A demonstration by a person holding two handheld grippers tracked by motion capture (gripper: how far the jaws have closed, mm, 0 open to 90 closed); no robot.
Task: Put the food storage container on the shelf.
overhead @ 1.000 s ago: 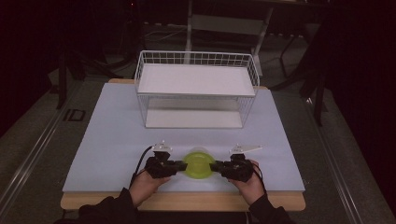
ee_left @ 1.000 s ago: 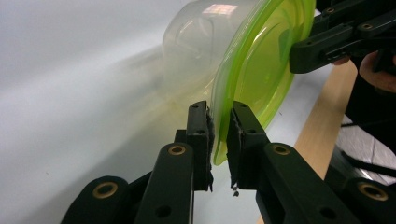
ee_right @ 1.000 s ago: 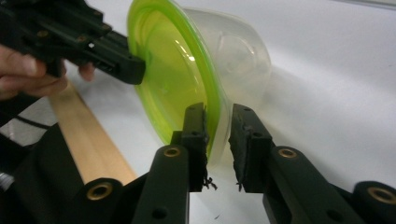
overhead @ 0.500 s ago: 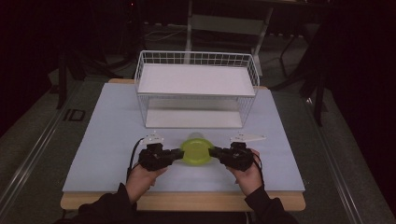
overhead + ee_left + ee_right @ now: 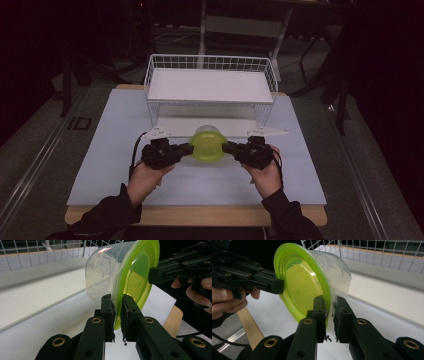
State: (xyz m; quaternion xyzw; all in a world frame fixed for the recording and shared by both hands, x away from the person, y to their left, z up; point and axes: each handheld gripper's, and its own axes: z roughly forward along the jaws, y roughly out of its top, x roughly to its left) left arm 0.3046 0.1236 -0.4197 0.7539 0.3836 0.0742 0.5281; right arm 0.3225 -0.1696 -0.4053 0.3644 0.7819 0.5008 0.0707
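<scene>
A clear plastic tub with a lime-green lid (image 5: 207, 146) hangs above the white mat, tipped on its side. Its lid faces the person and its clear base (image 5: 105, 272) faces the wire rack. My left gripper (image 5: 189, 148) is shut on the lid's rim at the left, and the rim is pinched between its pads (image 5: 117, 301). On the opposite edge my right gripper (image 5: 226, 147) is shut on the rim (image 5: 329, 302) in the same way. Each gripper view also takes in the other gripper, the right one (image 5: 160, 275) and the left one (image 5: 278, 286), clamped on the far edge.
A white wire rack (image 5: 210, 62) with an upper shelf and a low open bay stands just beyond the tub. The white mat (image 5: 110, 140) covers the table, whose wooden front edge (image 5: 200, 216) runs by the person's sleeves. Dark floor surrounds the table.
Both grippers have carried the tub forward from near the table's front edge toward the rack. It has risen and tipped, so its lid now faces the person.
</scene>
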